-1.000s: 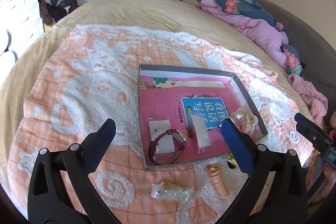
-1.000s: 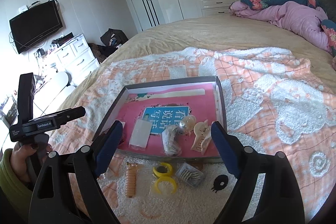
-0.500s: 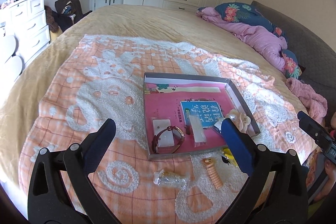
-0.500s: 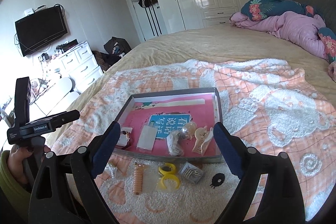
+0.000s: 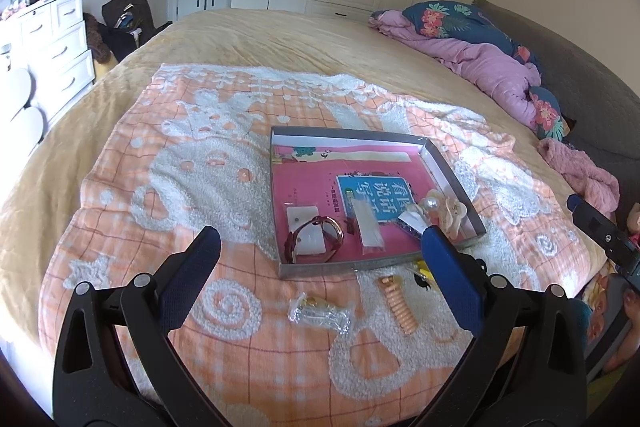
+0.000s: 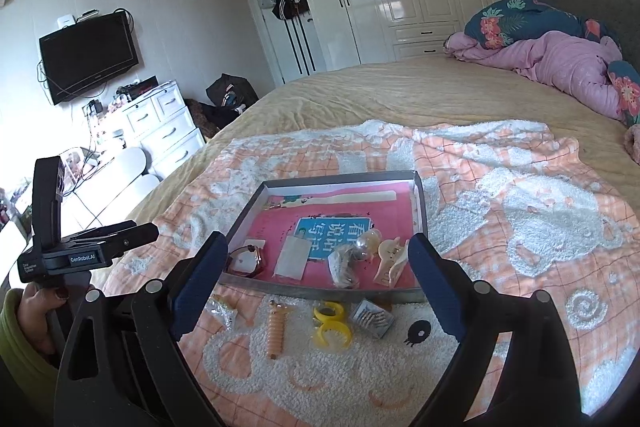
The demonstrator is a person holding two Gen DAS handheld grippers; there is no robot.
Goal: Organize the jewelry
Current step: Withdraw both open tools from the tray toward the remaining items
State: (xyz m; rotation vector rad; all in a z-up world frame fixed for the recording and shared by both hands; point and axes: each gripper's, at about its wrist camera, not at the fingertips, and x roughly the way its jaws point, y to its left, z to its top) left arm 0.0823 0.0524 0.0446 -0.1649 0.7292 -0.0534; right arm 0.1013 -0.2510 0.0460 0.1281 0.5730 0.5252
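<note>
Above the bed (image 5: 280, 39), left tongs (image 5: 320, 247) and right tongs (image 6: 316, 255) both spread wide, empty; tray (image 6: 320, 290) holds watch (image 5: 314, 239).

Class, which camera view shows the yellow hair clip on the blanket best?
The right wrist view: the yellow hair clip lies whole and unobstructed on the blanket before the tray. In the left wrist view only a yellow sliver shows beside the left gripper's finger.

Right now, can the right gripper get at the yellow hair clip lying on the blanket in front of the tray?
Probably yes: the right gripper is open and empty, and the yellow hair clip lies uncovered on the blanket.
</note>
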